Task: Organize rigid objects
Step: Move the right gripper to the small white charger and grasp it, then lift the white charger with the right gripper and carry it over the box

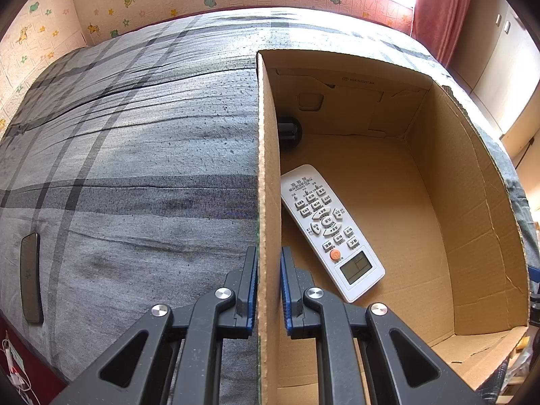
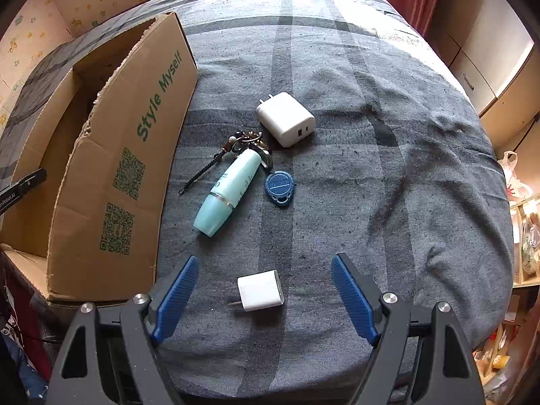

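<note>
On bed w/ grey plaid sheet (image 2: 371,168): left tongs (image 1: 269,270) clamped on side wall of cardboard box (image 1: 268,168); white remote (image 1: 332,233) lies flat inside box, near that wall. Right tongs (image 2: 264,290) wide apart, nothing gripped, small white plug (image 2: 260,290) on sheet between the fingers. Further off: teal bottle (image 2: 229,192), blue tag (image 2: 279,189), keyring (image 2: 248,141), bigger white charger (image 2: 286,119). Dark phone (image 1: 31,276) left of box.

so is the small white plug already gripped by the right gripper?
No, the right gripper stands open, its blue pads clear of the small white plug lying on the bedspread between them.
</note>
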